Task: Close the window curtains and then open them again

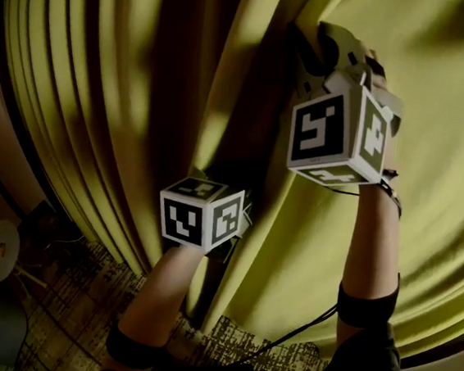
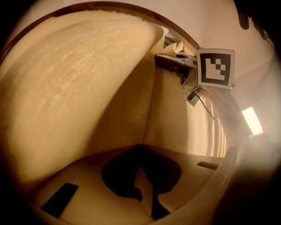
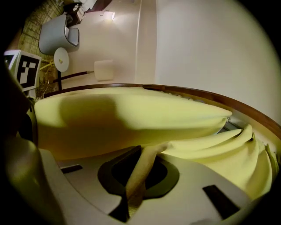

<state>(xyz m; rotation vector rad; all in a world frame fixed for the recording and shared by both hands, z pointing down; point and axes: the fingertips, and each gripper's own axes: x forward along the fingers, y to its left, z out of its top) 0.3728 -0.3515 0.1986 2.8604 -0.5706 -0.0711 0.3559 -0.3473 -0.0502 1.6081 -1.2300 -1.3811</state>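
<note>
Curtains: we are seeing the yellow-green curtains (image 1: 102,85) hanging in deep folds, reaching down toward the patterned floor (image 1: 81,288).
Left: our left hand-held gripper (image 2: 142,191) is pinching a thin fold of the cloth, jaws together on it.
Right: our right hand-held gripper (image 3: 136,184) is clamping a narrow strip of fabric further up.
Handling: we are judging the cloth soft, light and easily bunched, so we are favouring a hold on the leading edges.

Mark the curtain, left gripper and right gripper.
curtain (image 1: 446,187): head view, smooth fabric at right
left gripper (image 2: 141,154): left gripper view, between jaw tips
right gripper (image 3: 144,154): right gripper view, between jaw tips
</note>
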